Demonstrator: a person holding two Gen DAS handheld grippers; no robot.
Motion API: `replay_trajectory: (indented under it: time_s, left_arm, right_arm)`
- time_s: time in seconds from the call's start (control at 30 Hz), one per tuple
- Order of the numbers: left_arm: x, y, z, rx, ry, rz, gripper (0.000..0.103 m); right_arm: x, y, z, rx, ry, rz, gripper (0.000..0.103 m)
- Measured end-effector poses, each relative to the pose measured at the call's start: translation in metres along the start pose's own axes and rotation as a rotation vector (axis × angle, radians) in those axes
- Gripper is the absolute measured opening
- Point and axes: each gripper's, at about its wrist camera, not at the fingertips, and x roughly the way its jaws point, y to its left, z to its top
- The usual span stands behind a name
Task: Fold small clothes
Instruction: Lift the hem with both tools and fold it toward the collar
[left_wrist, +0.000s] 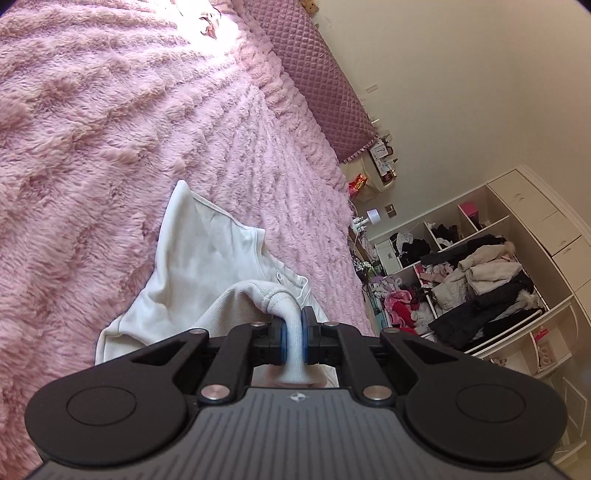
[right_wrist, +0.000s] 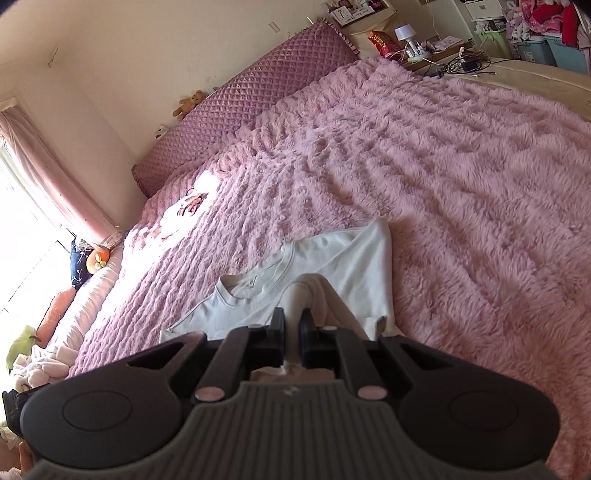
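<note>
A small white long-sleeved top lies on the fluffy pink bedspread. In the left wrist view my left gripper is shut on the ribbed cuff of the top's sleeve, which bulges up between the blue pads and droops behind them. In the right wrist view the same white top lies with its neckline toward the left. My right gripper is shut on a fold of its white fabric, lifted off the spread. The part of the garment under both grippers is hidden.
A quilted purple headboard runs along the far side of the bed. A small pink item lies on the spread near it. Open shelves stuffed with clothes stand beyond the bed's edge. A bedside table holds a lamp and cables.
</note>
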Motion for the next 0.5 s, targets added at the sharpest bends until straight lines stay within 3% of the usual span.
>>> replay_trajectory:
  time_s: [0.17, 0.5]
  left_arm:
    - [0.038, 0.009, 0.032, 0.004, -0.016, -0.025, 0.007]
    - [0.104, 0.025, 0.067, 0.019, -0.013, -0.014, 0.007]
  right_arm:
    - [0.045, -0.01, 0.033, 0.041, -0.03, 0.02, 0.002]
    - [0.125, -0.029, 0.066, 0.043, -0.031, -0.029, 0.002]
